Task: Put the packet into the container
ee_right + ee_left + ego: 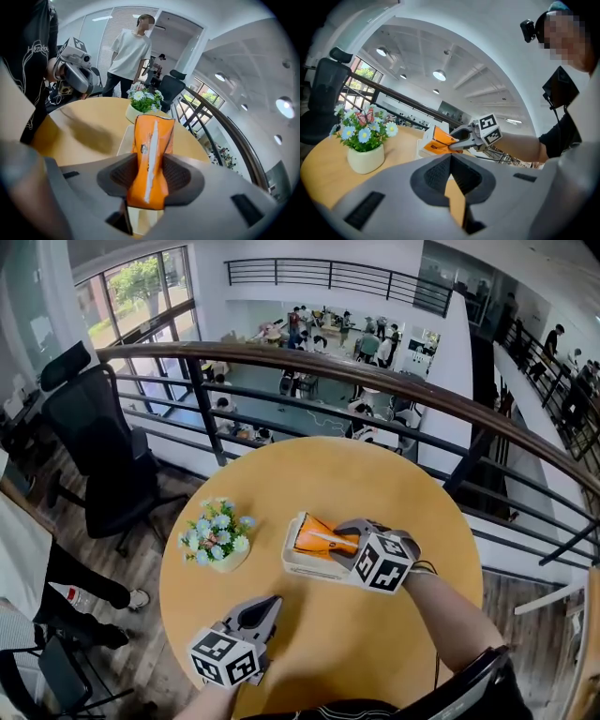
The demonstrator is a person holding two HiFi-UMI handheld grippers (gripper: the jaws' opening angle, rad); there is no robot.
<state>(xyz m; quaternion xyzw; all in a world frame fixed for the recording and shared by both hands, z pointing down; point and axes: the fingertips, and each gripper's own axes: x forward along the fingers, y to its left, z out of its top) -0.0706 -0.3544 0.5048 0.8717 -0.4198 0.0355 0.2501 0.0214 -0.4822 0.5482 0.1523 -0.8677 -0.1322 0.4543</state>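
My right gripper (345, 540) pinches the orange packet (317, 538) across its middle and holds it over the shallow cream container (294, 568) on the round wooden table (412, 512). The packet is not let go yet, so I judge that lowering and releasing remain. My left gripper (270, 604) hangs apart, nearer me, with its jaws pressed together on nothing (its own view shows only tabletop past them). The right gripper view shows the pads denting the packet's sides along its white seam. The left gripper view shows the packet side-on, tilted above the container's rim, near a pot of flowers (365, 140).
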